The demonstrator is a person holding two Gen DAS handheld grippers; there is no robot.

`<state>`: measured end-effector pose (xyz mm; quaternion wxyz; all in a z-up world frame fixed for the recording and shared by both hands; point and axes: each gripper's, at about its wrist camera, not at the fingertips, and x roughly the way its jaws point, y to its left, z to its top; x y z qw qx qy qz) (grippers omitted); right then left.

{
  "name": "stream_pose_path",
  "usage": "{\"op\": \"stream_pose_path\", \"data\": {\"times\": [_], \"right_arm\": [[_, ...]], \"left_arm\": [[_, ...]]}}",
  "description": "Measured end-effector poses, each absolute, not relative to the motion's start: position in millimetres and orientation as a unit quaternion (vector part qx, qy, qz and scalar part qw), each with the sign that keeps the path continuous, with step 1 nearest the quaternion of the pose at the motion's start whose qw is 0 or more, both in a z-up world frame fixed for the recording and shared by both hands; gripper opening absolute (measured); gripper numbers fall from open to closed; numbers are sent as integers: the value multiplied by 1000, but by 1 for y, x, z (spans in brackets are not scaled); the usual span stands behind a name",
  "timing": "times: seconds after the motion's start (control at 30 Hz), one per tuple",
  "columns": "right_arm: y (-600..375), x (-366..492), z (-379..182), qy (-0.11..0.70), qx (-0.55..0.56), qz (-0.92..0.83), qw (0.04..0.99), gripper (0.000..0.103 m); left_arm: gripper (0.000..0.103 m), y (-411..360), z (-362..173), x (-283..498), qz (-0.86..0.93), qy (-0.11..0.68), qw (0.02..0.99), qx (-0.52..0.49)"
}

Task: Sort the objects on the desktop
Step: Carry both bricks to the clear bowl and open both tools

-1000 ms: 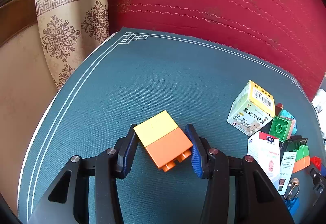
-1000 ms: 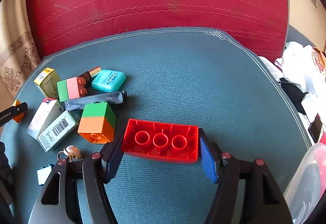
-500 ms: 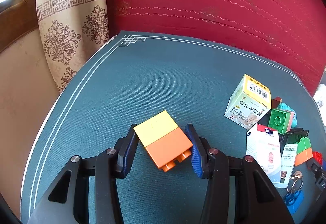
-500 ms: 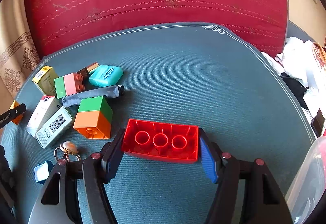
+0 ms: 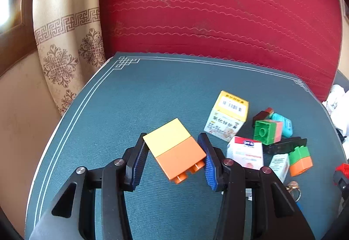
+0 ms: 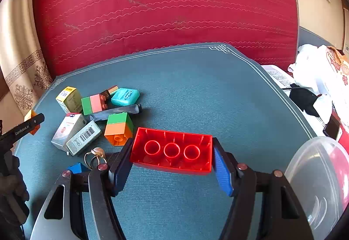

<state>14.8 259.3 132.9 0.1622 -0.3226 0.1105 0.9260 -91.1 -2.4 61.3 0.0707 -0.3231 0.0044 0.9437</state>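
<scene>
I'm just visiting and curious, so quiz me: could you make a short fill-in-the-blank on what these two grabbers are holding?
1. The left gripper is shut on a block that is yellow and ____.
2. The right gripper is shut on a ____ brick.
3. That brick's open underside shows ____ rings.

Missing words: orange; red; three

The bench (image 6: pixel 218 91) wears a matt, finely ribbed teal cloth with white stitched lines along its edges. The red brick (image 6: pixel 172 152) and yellow-orange block (image 5: pixel 174 148) are smooth, glossy plastic; the boxes (image 5: pixel 226 117) look like printed card. Behind hangs matt red quilted fabric (image 5: pixel 218 10).
</scene>
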Motion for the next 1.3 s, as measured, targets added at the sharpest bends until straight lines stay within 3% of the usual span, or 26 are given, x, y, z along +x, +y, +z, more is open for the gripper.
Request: {"op": "stream_pose_path", "data": {"times": [0.5,1.3], "right_arm": [[273,78,168,113,-283,934,186,71],[380,179,161,142,-297,889,320,71]], "left_arm": [[50,83,103,19,933,52,214,-284],[50,243,96,99,867,123,377,-303]]}}
